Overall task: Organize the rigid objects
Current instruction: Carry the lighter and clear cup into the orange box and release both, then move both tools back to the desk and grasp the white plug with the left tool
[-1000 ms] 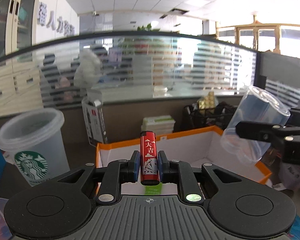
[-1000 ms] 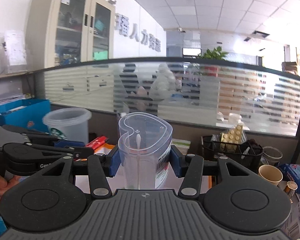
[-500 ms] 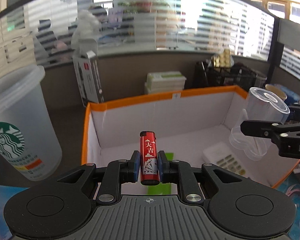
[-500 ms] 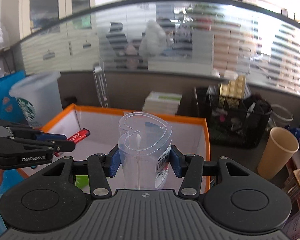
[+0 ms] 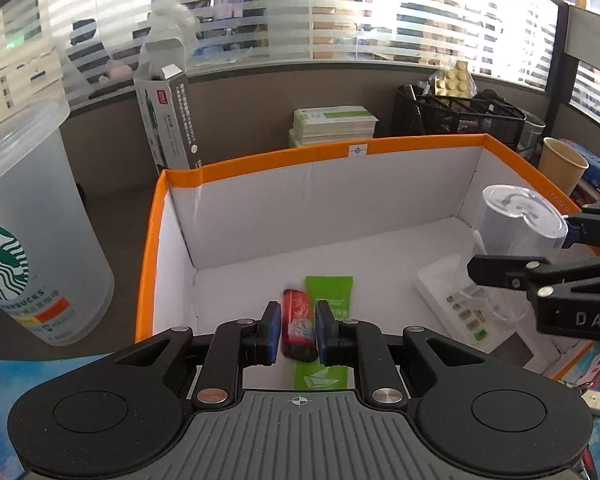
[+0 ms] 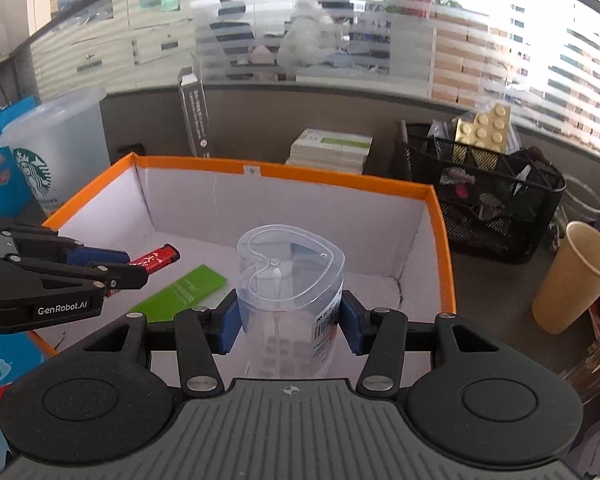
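Note:
My left gripper (image 5: 299, 334) is shut on a red lighter (image 5: 296, 308) and holds it low over the near left floor of a white box with an orange rim (image 5: 300, 160). The right wrist view shows that lighter (image 6: 160, 259) sticking out of the left gripper (image 6: 120, 268). My right gripper (image 6: 290, 320) is shut on a clear heart-shaped plastic container (image 6: 290, 264), upright over the box's right side. A green packet (image 5: 328, 300) and a white power strip (image 5: 452, 292) lie on the box floor.
A frosted Starbucks cup (image 5: 32, 220) stands left of the box. Behind it are a tall grey carton (image 5: 168, 120) and a stack of booklets (image 5: 332, 124). A black mesh organizer (image 6: 480, 200) and a paper cup (image 6: 576, 276) stand to the right.
Both grippers have sunk and tipped downward over the box, so its floor now shows. Each keeps its hold: the lighter on the left, the clear container on the right.

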Demonstrator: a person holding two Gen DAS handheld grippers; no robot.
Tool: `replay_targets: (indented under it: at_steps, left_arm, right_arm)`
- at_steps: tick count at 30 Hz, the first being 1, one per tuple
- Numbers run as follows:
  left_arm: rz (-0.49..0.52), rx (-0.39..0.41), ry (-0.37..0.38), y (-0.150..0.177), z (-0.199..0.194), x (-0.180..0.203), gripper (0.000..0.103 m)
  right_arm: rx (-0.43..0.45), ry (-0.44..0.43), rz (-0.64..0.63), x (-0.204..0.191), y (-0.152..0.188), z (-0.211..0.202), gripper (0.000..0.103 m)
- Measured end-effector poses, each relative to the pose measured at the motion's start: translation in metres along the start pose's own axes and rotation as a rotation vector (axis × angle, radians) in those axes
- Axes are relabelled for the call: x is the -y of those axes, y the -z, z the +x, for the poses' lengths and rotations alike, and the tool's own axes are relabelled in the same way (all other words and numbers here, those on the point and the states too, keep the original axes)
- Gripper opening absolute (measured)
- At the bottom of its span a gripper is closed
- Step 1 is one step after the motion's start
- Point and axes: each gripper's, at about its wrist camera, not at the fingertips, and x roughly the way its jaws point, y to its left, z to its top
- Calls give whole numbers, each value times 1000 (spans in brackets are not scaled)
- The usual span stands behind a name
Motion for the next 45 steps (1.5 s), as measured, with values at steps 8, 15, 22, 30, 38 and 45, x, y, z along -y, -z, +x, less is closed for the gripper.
replay_targets:
  at_steps: [8, 15, 22, 30, 38, 45]
  left_arm:
    - [11, 0, -22, 1, 0, 2, 20]
    - [33, 9, -4, 3, -6, 9, 47]
    - [49, 119, -59, 1, -43, 16, 86]
    - [-4, 193, -50, 13, -91, 4, 92]
    - [13, 194, -7, 51, -111, 19, 97]
    - [54, 121, 67, 91, -93, 49, 97]
  right_arm:
    - [-14, 8, -22, -7, 6, 3, 52]
    - [13, 13, -36, -11, 5, -7, 62]
    - [88, 24, -50, -17, -5, -39, 64]
    - [187, 26, -36, -21, -3, -91, 65]
    - [239, 1, -36, -29, 41, -137, 64]
    - [153, -12, 0, -26, 100, -135, 57]
